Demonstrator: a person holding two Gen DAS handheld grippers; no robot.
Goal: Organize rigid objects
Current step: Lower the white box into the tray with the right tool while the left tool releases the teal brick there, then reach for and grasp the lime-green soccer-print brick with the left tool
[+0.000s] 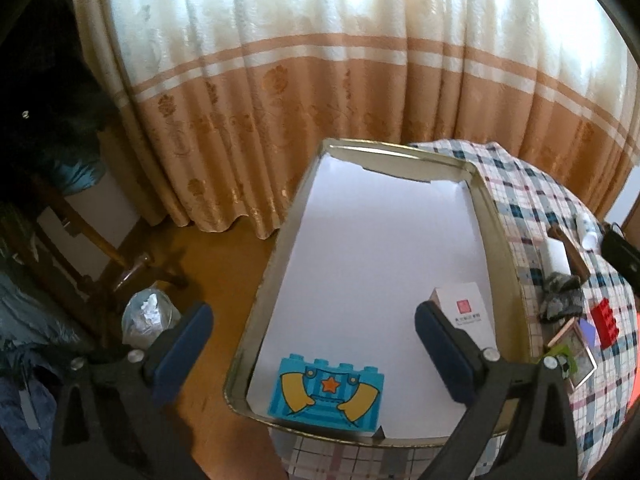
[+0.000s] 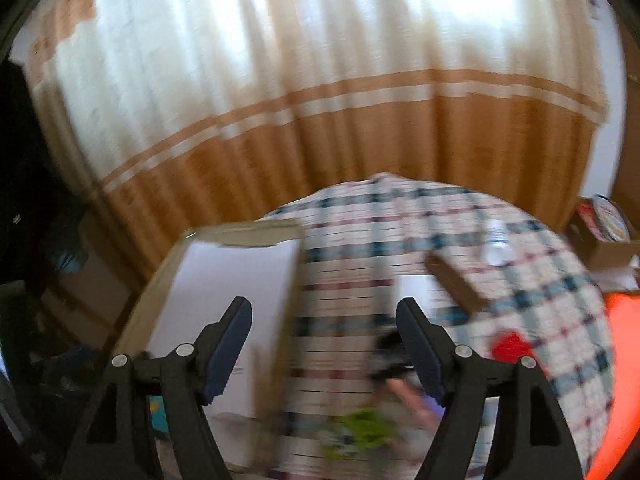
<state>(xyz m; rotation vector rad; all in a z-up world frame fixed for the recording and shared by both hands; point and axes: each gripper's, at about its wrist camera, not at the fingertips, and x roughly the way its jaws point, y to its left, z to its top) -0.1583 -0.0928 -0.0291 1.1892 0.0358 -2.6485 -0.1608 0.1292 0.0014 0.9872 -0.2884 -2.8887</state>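
A metal tray [image 1: 280, 248] lined with white paper lies on the checked tablecloth. In its near corner lies a blue toy brick [image 1: 326, 390] with a star and yellow shapes. A small white box [image 1: 464, 310] with a red square stands at the tray's right side. My left gripper [image 1: 312, 330] hovers above the brick, open wide, with nothing between its fingers. In the blurred right wrist view my right gripper [image 2: 324, 324] is open and empty over the cloth, just right of the tray [image 2: 224, 236]. A red brick [image 1: 606, 320] [image 2: 512, 346] lies on the cloth.
On the cloth right of the tray lie a wooden-handled item [image 1: 568, 248], a dark crumpled thing [image 1: 560, 296], a framed picture [image 1: 576, 354], a white bottle [image 1: 588, 232] and something green [image 2: 360, 428]. A curtain [image 1: 320, 80] hangs behind. A chair [image 1: 100, 248] and bag [image 1: 148, 316] stand on the floor at left.
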